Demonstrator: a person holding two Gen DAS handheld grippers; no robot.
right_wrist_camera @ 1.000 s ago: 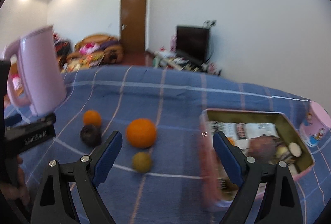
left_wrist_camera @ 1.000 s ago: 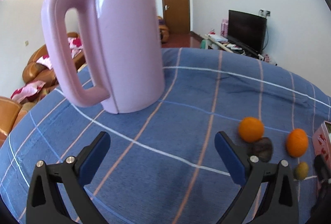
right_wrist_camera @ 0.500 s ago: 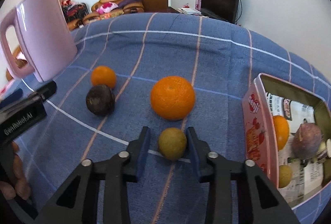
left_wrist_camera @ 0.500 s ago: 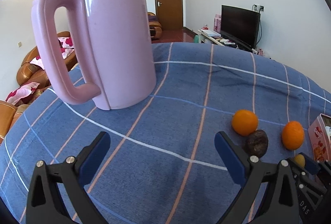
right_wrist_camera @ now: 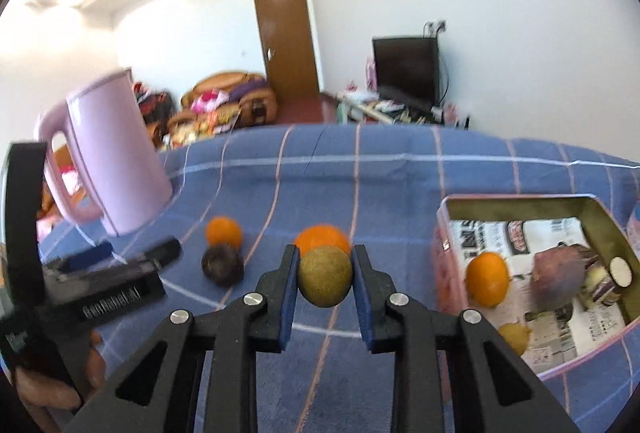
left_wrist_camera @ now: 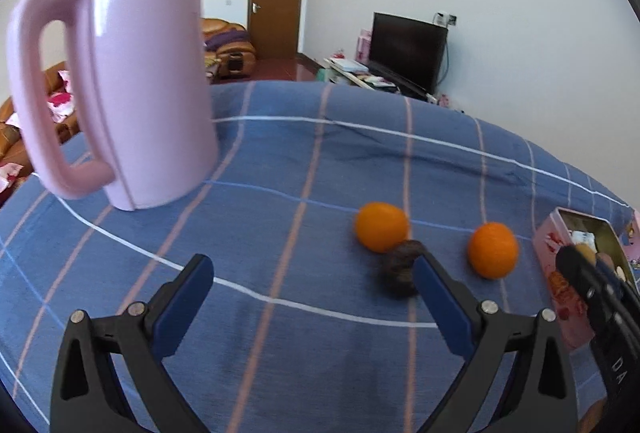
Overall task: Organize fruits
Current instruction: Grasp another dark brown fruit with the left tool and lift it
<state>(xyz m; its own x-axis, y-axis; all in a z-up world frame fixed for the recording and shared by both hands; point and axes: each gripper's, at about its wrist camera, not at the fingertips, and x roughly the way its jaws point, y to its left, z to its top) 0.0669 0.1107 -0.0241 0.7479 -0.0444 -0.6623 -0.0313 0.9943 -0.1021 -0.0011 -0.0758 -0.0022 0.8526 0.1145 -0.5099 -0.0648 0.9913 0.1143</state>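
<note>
My right gripper (right_wrist_camera: 325, 255) is shut on a small green-brown round fruit (right_wrist_camera: 325, 277). Its jaws are closing the last bit, both pads press the fruit's sides, and it hangs above the cloth. Behind it lie a large orange (right_wrist_camera: 322, 237), a small orange (right_wrist_camera: 224, 231) and a dark fruit (right_wrist_camera: 222, 266). A pink tin (right_wrist_camera: 443, 257) to the right holds an orange (right_wrist_camera: 487, 279), a purple fruit (right_wrist_camera: 558, 277) and a small yellow one (right_wrist_camera: 514, 337). My left gripper (left_wrist_camera: 312, 269) is open above bare cloth, left of the dark fruit (left_wrist_camera: 401, 267).
A tall pink jug (left_wrist_camera: 132, 85) stands at the back left on the blue checked cloth (left_wrist_camera: 280, 193). The left gripper (right_wrist_camera: 120, 261), held by a hand, shows at the left of the right wrist view. A TV and sofas are beyond the table.
The right gripper closed from wide open onto the green-brown fruit and raised it off the cloth. The left gripper swung a little to the right, toward the oranges, still open.
</note>
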